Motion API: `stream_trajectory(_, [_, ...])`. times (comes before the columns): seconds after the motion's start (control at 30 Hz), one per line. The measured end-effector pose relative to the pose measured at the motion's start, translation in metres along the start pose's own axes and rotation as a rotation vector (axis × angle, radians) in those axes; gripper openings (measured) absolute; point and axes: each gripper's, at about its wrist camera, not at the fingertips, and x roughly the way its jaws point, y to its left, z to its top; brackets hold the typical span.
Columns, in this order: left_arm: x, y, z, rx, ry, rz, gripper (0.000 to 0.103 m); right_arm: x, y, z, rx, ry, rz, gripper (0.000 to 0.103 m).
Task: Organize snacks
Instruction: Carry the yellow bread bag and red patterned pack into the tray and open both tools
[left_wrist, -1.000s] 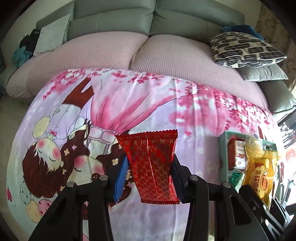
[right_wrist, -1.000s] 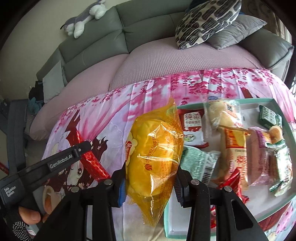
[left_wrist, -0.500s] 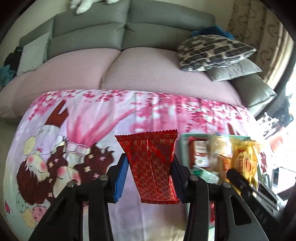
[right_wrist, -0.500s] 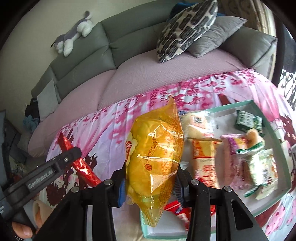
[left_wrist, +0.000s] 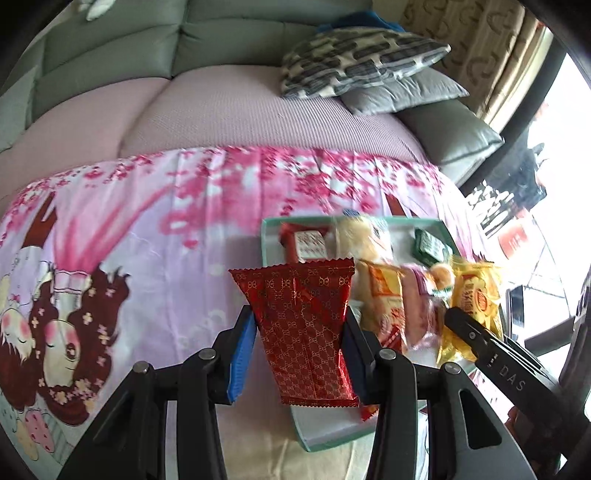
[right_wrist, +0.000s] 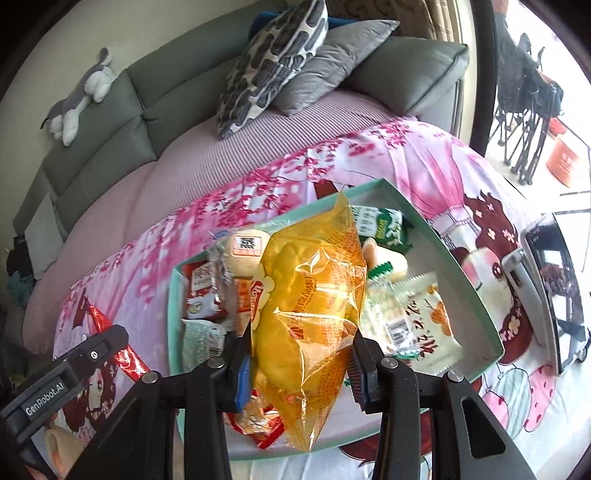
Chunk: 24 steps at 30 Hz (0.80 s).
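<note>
My left gripper (left_wrist: 297, 325) is shut on a red patterned snack packet (left_wrist: 301, 325) and holds it upright above the near left edge of a teal tray (left_wrist: 269, 221). My right gripper (right_wrist: 299, 354) is shut on a yellow bread bag (right_wrist: 308, 317) and holds it over the tray's (right_wrist: 469, 266) middle. The tray holds several wrapped snacks. The yellow bag (left_wrist: 474, 295) and right gripper show at the right of the left wrist view; the red packet (right_wrist: 110, 332) shows at the left of the right wrist view.
The tray lies on a pink cartoon-print cloth (left_wrist: 147, 229) in front of a sofa (left_wrist: 221, 103) with patterned and grey pillows (left_wrist: 362, 55). A phone on a stand (right_wrist: 550, 291) stands right of the tray. A plush toy (right_wrist: 77, 107) lies on the sofa back.
Both grippers have moved right toward the tray with their packets. The red packet now hangs over the tray's left edge and the yellow bag over its middle.
</note>
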Motion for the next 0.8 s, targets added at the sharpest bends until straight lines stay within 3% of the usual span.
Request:
stream_trajectory(0.53, [0.028, -0.025, -0.015, 0.055, 0.065, -0.019, 0.046, 0.010, 0.004, -0.006, -0.040, 0.053, -0.025, 0.044])
stream_trajectory(0.6, [0.031, -0.025, -0.015, 0.055, 0.070, -0.016, 0.047, 0.011, 0.004, -0.006, -0.043, 0.055, -0.030, 0.047])
stream_trajectory(0.67, [0.031, -0.023, -0.015, 0.042, 0.077, -0.020, 0.054, 0.013, 0.004, -0.006, -0.044, 0.059, -0.043, 0.060])
stream_trajectory(0.8, [0.030, -0.018, -0.013, 0.023, 0.075, -0.025, 0.060, 0.014, 0.004, -0.006, -0.048, 0.061, -0.056, 0.066])
